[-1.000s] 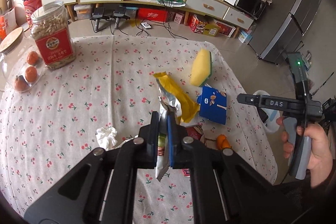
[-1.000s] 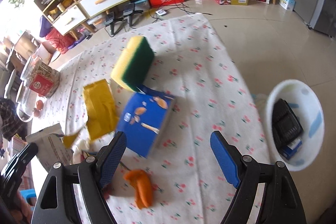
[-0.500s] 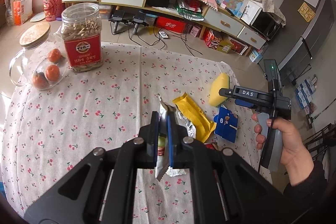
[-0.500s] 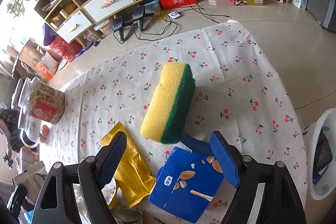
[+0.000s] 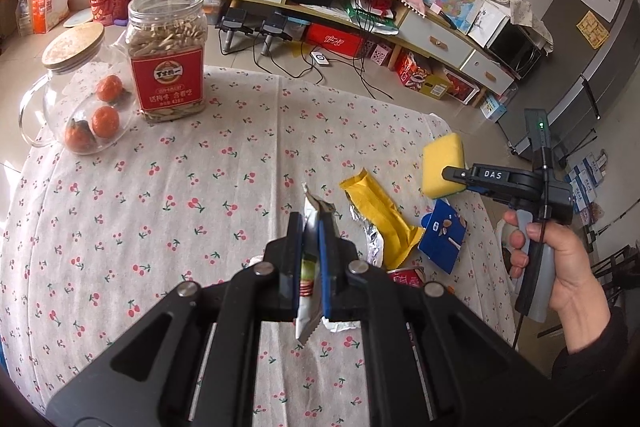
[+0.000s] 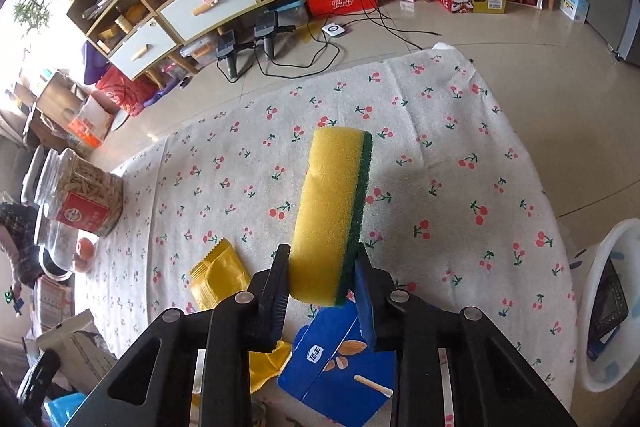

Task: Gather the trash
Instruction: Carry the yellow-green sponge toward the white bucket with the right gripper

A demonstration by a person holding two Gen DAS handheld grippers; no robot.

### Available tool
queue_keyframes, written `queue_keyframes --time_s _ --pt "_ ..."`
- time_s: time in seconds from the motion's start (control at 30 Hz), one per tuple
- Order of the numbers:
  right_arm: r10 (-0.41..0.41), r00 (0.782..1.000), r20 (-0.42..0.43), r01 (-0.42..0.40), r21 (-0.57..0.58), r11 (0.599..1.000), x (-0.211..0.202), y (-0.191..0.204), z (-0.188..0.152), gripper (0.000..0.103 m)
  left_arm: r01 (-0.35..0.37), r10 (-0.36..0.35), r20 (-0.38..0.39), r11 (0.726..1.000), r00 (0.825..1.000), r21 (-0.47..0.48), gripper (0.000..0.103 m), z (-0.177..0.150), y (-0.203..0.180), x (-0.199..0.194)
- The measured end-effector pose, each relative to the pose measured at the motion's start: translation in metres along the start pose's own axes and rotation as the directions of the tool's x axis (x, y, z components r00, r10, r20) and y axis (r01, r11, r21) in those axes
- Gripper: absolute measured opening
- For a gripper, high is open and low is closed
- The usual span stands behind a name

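My right gripper (image 6: pixel 322 277) has just closed on the sponge (image 6: pixel 334 211), which it framed loosely half a second ago. My left gripper (image 5: pixel 310 259) pinches a wrapper (image 5: pixel 310 227) above the surface (image 5: pixel 160 195). The sponge is gripped near one end; it could pivot out. The yellow wrapper (image 5: pixel 378 211) and blue box (image 5: pixel 442 235) lie close by.

The middle and far stretch of the tabletop (image 5: pixel 192 187) lies bare, wide enough for a tool to cross. At its far left corner a tall seed jar (image 5: pixel 167 55) and a glass jar of oranges (image 5: pixel 76 99) stand close together and block that side. Near the right edge the way is crowded: a yellow wrapper (image 5: pixel 380 211), crumpled foil (image 5: pixel 370 239) and a blue carton (image 5: pixel 442 235) lie close together, perhaps overlapping. Off the right edge, a white basin (image 6: pixel 608 307) sits on the floor.
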State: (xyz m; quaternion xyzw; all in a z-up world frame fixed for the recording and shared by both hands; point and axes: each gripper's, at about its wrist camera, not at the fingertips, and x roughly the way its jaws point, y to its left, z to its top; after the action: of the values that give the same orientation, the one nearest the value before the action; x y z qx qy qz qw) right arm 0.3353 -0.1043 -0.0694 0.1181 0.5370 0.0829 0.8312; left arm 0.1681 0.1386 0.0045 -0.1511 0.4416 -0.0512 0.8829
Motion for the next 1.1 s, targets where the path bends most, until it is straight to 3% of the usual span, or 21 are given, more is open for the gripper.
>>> queue_keyframes --time_s 0.57,1.1 --pt "0.034 0.997 0.069 -0.033 -0.015 0.999 -0.093 -0.034 -0.055 0.028 0.038 -0.038 -0.035 0.999 0.999 0.017 0.009 -0.020 -0.016 -0.001" --pt "0.114 0.987 0.110 -0.120 0.042 0.992 -0.132 -0.085 -0.100 0.028 0.056 -0.055 -0.022 0.997 0.998 0.058 0.009 -0.035 -0.046 0.005"
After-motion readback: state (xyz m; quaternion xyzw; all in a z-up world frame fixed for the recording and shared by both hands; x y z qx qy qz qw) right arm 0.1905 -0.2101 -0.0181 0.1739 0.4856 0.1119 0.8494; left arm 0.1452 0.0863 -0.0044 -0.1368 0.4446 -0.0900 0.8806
